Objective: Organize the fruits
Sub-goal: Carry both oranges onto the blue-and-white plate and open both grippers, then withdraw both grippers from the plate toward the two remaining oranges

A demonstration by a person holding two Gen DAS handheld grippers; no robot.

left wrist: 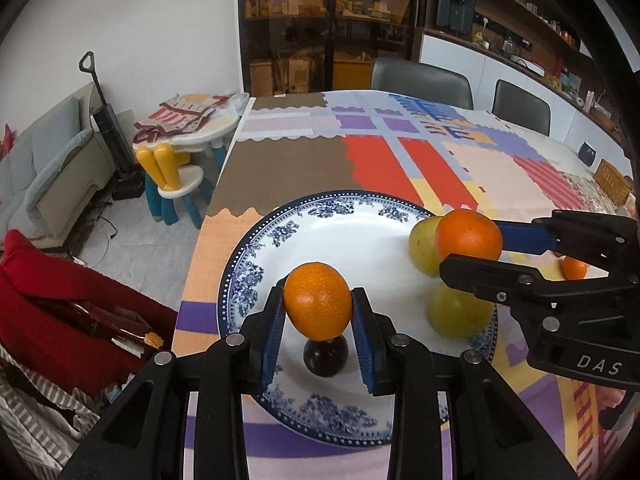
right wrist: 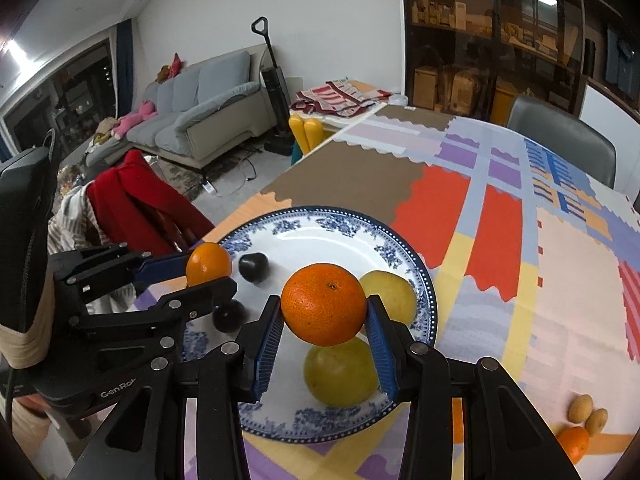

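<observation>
A blue-and-white plate [left wrist: 256,248] [right wrist: 344,226] sits on the patterned tablecloth. My left gripper [left wrist: 318,312] is shut on an orange [left wrist: 318,300] and holds it above a dark plum [left wrist: 325,358] on the plate. My right gripper [right wrist: 324,316] is shut on a larger orange [right wrist: 324,308], above two yellow-green fruits [right wrist: 340,374] [right wrist: 390,294] on the plate. In the right wrist view the left gripper [right wrist: 210,270] holds its orange [right wrist: 208,262] over the plate's left side, near two dark plums [right wrist: 253,266] [right wrist: 229,315]. The right gripper [left wrist: 470,248] with its orange [left wrist: 468,236] shows in the left wrist view.
Another orange [right wrist: 574,442] and two small tan fruits [right wrist: 588,412] lie on the cloth right of the plate. A wicker basket [left wrist: 612,180] stands at the far right. A chair with red cloth [left wrist: 60,300] stands beside the table's left edge. Grey chairs [left wrist: 420,80] stand behind.
</observation>
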